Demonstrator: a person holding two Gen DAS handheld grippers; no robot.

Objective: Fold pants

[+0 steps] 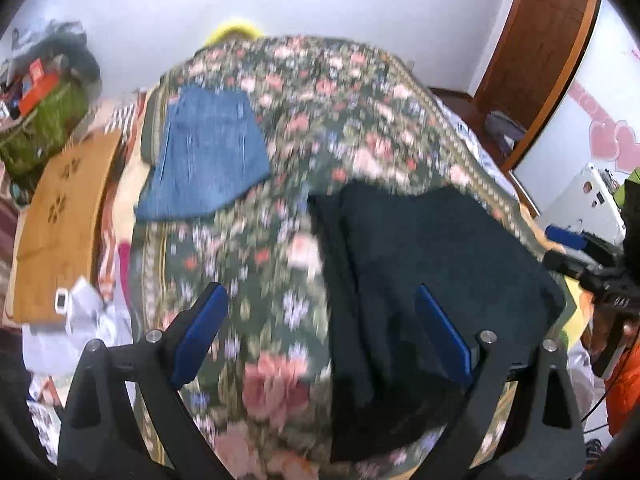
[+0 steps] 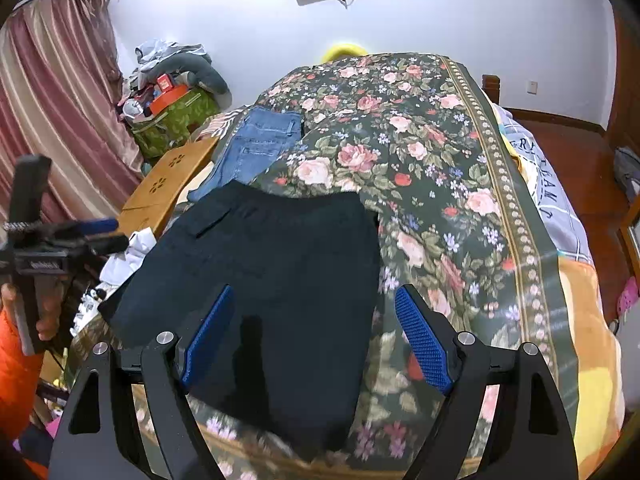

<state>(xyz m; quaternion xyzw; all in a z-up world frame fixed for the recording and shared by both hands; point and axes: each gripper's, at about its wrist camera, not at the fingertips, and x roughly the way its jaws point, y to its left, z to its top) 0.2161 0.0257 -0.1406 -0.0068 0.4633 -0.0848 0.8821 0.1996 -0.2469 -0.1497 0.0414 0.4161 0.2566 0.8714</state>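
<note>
Dark navy pants (image 2: 272, 264) lie folded on the floral bedspread (image 2: 420, 168) near the bed's front edge; they also show in the left wrist view (image 1: 432, 264), which is blurred. My right gripper (image 2: 314, 300) is open and empty above their lower right part. My left gripper (image 1: 320, 300) is open and empty above their left edge. The left gripper shows in the right wrist view (image 2: 100, 232), and the right gripper in the left wrist view (image 1: 572, 248).
Folded blue jeans (image 2: 260, 144) lie at the bed's far left, also in the left wrist view (image 1: 208, 156). A wooden stool (image 2: 172, 184) and a cluttered green box (image 2: 172, 116) stand left of the bed. A curtain (image 2: 52, 112) hangs behind them.
</note>
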